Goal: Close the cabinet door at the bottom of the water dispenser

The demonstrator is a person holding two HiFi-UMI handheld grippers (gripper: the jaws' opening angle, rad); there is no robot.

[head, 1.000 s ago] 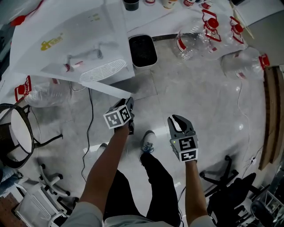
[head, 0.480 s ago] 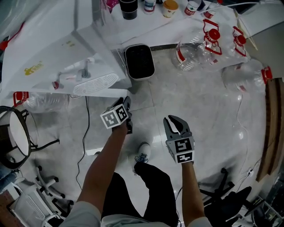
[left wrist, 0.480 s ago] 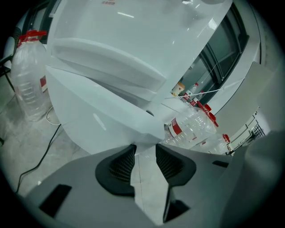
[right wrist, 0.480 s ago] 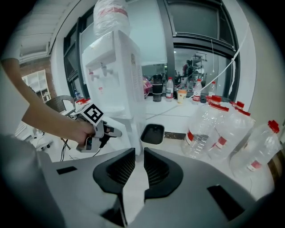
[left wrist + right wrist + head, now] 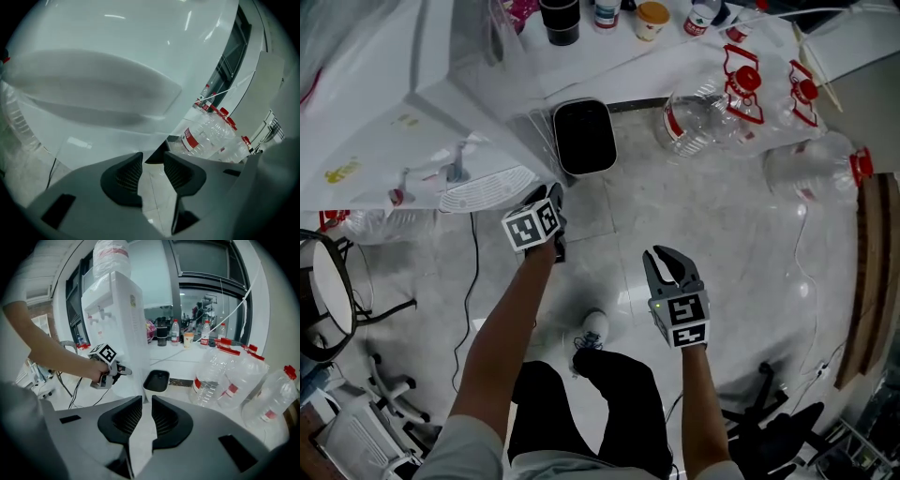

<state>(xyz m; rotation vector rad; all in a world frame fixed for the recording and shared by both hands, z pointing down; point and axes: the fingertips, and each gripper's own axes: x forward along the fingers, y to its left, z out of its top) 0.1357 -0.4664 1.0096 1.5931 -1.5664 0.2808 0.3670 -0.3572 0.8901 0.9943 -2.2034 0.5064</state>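
The white water dispenser (image 5: 412, 122) stands at the upper left, seen from above, and upright in the right gripper view (image 5: 117, 315). My left gripper (image 5: 553, 195) is at its base, low on the front by the right corner, seen also from the right gripper view (image 5: 123, 371). Its cabinet door is hidden under the dispenser's front in the head view. A white panel (image 5: 117, 70) fills the left gripper view close ahead. The left jaws are closing with nothing between them. My right gripper (image 5: 667, 260) hangs over the floor to the right, its jaws a narrow gap apart and empty.
A black bin (image 5: 583, 136) sits right of the dispenser. Several large empty water bottles (image 5: 703, 98) lie at the upper right. Cups and small bottles (image 5: 652, 17) stand on a white ledge. A cable (image 5: 473, 272) runs across the floor. A stool (image 5: 328, 291) and chair bases (image 5: 394, 394) are at the left.
My left gripper has moved in toward the dispenser's base. The white door panel that jutted out beside it a second ago no longer shows. The right gripper shifted only slightly.
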